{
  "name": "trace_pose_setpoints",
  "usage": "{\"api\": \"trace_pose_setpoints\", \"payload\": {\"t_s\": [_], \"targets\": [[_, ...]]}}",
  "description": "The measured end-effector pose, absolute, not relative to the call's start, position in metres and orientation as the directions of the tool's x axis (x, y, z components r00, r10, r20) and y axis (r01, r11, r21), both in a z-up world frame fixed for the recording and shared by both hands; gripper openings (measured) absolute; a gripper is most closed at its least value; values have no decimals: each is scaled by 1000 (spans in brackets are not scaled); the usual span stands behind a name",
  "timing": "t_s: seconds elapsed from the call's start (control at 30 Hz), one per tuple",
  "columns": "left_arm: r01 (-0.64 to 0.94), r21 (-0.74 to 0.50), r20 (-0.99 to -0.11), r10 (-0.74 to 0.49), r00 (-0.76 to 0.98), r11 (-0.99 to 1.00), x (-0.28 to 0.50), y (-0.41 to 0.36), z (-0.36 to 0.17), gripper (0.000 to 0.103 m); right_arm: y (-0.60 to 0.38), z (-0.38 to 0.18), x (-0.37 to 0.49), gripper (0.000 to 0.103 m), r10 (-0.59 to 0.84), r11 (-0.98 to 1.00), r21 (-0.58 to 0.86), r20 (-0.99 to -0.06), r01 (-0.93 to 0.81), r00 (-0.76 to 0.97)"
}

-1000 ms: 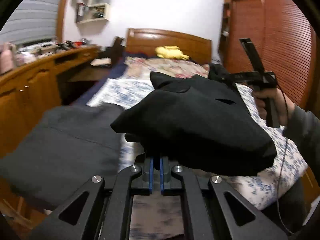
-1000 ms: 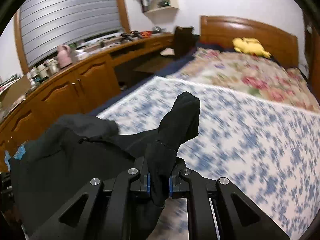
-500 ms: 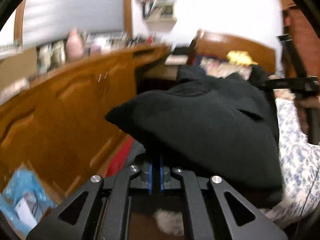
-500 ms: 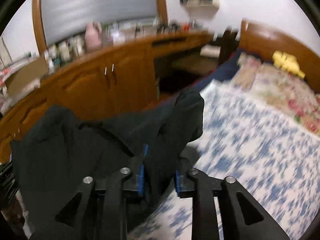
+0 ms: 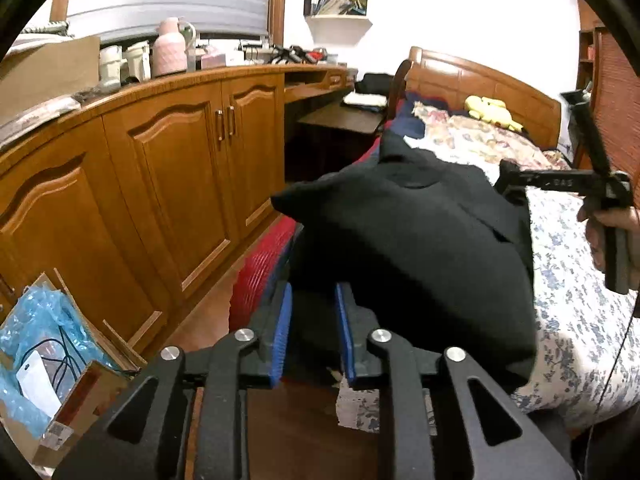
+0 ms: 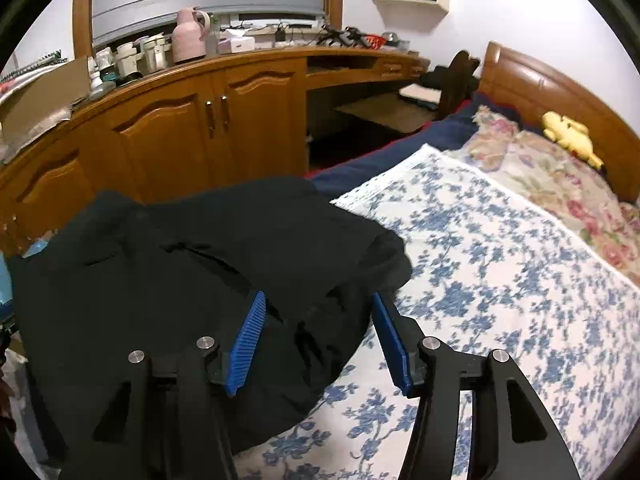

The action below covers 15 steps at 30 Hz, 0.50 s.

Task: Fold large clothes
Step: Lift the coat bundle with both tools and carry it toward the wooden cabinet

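Where bunched, black garment (image 6: pixel 192 264), thick folds

Black garment (image 6: pixel 208 272): matt, soft cloth, heaped in thick folds. Left hand-held gripper (image 5: pixel 312 320): matt black plastic frame, bright metal rivets, ribbed blue pads (image 5: pixel 283 336). Right hand-held gripper (image 6: pixel 320 332): same matt black, ribbed blue pads (image 6: pixel 248 340). Bedspread (image 6: pixel 500 280) at 3 o'clock: printed woven cloth, dull. Cabinets (image 5: pixel 172 168) at 10 o'clock: glossy varnished wood, metal handles. Headboard (image 6: pixel 532 92): polished wood. Cardboard box (image 5: pixel 84 384) at 8 o'clock: plain brown, with crinkled glossy blue plastic film (image 5: pixel 36 328).
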<state>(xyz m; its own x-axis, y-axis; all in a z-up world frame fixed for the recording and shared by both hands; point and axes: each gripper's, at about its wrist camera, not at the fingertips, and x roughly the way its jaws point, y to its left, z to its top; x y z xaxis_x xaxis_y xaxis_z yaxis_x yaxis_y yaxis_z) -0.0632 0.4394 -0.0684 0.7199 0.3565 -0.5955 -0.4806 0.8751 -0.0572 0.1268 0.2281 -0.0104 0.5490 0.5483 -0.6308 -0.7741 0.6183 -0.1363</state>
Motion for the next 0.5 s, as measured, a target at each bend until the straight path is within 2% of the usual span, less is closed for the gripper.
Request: {"api": "trace_pose_setpoints", "payload": {"t_s": [0.23,0.47,0.5], "targets": [[-435,-44,-519,351,779,900,-76,408,-40,32,223,-26,134,59,526,644,-68,-684,-762,506],[-376,-24,-480,320,817,926,-58,378,-22,33,228,-51,186,59,609,645,188,-712,-741,350],[-369,-23,-486,312,817,929,-53,376,-23,33,230,-52,191,41,631,624,213,-705,-752,324]]}}
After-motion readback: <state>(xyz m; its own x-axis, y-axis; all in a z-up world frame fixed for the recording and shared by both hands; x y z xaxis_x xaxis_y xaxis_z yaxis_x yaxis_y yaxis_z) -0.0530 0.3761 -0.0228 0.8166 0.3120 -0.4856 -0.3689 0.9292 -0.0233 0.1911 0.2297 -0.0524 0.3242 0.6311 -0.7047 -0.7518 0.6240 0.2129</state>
